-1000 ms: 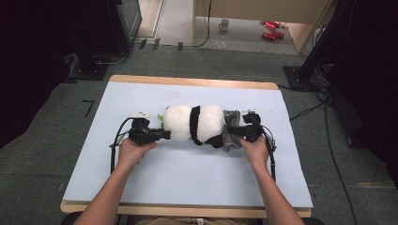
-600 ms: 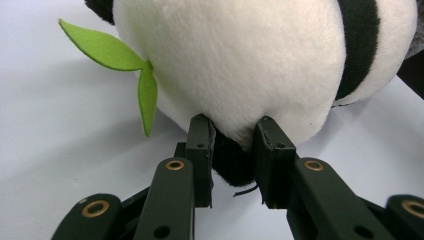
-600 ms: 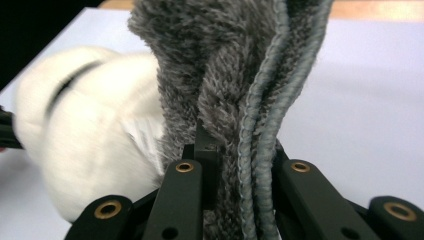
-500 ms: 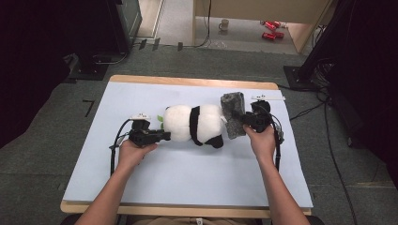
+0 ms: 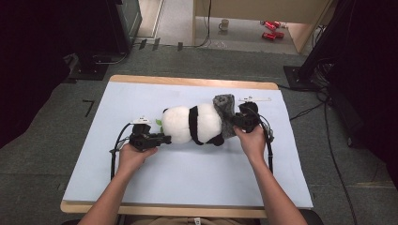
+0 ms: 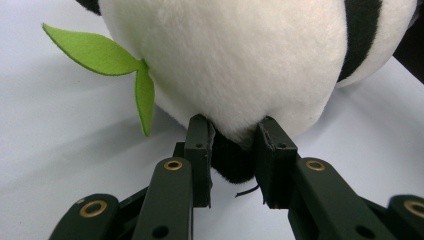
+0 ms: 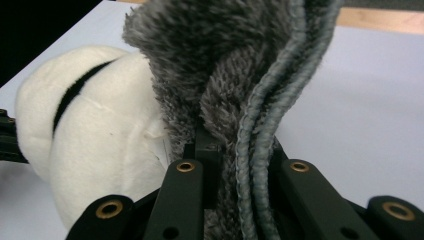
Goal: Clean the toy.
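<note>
A white and black plush panda (image 5: pixel 195 123) lies on its side on the pale blue mat (image 5: pixel 141 183), with a green felt leaf (image 6: pixel 105 57) at its left end. My left gripper (image 5: pixel 165 138) is shut on a black part of the panda (image 6: pixel 231 162) at that end. A grey furry cloth (image 5: pixel 225 110) with a knitted edge (image 7: pixel 270 130) stands lifted at the panda's right end. My right gripper (image 5: pixel 234 123) is shut on this cloth, holding it upright against the panda's body (image 7: pixel 95 135).
The mat covers a wooden table (image 5: pixel 187 81). Cables trail from both grippers across the mat. Beyond the table are a cup (image 5: pixel 224 24) and red cans (image 5: pixel 269 31) on the floor, and dark equipment stands at both sides.
My right gripper has risen and shifted toward the far side, lifting the grey cloth from flat beside the panda to standing upright. The left hand has stayed put.
</note>
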Demonstrator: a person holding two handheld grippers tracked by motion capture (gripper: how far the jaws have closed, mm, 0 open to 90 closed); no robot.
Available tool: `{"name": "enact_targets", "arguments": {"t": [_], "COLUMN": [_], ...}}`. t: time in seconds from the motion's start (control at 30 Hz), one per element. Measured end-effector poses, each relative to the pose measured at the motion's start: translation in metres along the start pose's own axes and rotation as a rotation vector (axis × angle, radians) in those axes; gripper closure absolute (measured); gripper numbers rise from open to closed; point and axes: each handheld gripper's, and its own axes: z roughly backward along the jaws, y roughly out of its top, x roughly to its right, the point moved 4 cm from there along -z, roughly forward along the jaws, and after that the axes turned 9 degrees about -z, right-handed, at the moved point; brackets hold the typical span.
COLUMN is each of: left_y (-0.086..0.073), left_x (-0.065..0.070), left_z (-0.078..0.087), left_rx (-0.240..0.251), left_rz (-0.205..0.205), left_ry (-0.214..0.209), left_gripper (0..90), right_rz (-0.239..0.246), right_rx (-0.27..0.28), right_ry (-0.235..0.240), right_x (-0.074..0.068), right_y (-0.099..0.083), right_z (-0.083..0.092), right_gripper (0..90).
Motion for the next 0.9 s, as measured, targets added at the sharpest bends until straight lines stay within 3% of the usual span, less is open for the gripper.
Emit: {"name": "enact_targets", "arguments": {"t": [0.17,0.23,0.37,0.5,0.63,0.7,0.9], "left_y": [0.0,0.0,0.001,0.003,0.006,0.008,0.013], "left_x": [-0.001,-0.001,-0.002,-0.004,-0.005,-0.006,-0.004], "left_z": [0.0,0.0,0.0,0.0,-0.001,-0.002,-0.002], "left_rx": [0.001,-0.002,-0.009,-0.002,0.033,0.049,0.034], "left_rz": [0.002,0.004,0.015,0.012,0.039,0.051,0.037], "left_ry": [-0.003,-0.003,-0.005,-0.007,-0.028,-0.033,-0.013], "left_gripper": [71.3,71.3,71.3,71.4,72.3,72.8,73.3], "right_rz": [-0.039,-0.055,-0.11,-0.11,-0.114,-0.112,-0.045], "right_rx": [-0.03,-0.067,-0.121,-0.155,-0.089,-0.038,0.036], "right_ry": [0.0,-0.013,0.005,-0.011,-0.015,0.004,0.035], "right_x": [0.009,0.014,0.023,0.026,0.028,0.026,0.002], "right_y": [-0.01,-0.016,-0.028,-0.033,-0.023,-0.016,-0.007], "right_z": [-0.005,-0.01,-0.017,-0.019,-0.002,0.011,0.039], "right_gripper": [79.9,79.9,80.0,80.1,80.0,80.0,80.0]}}
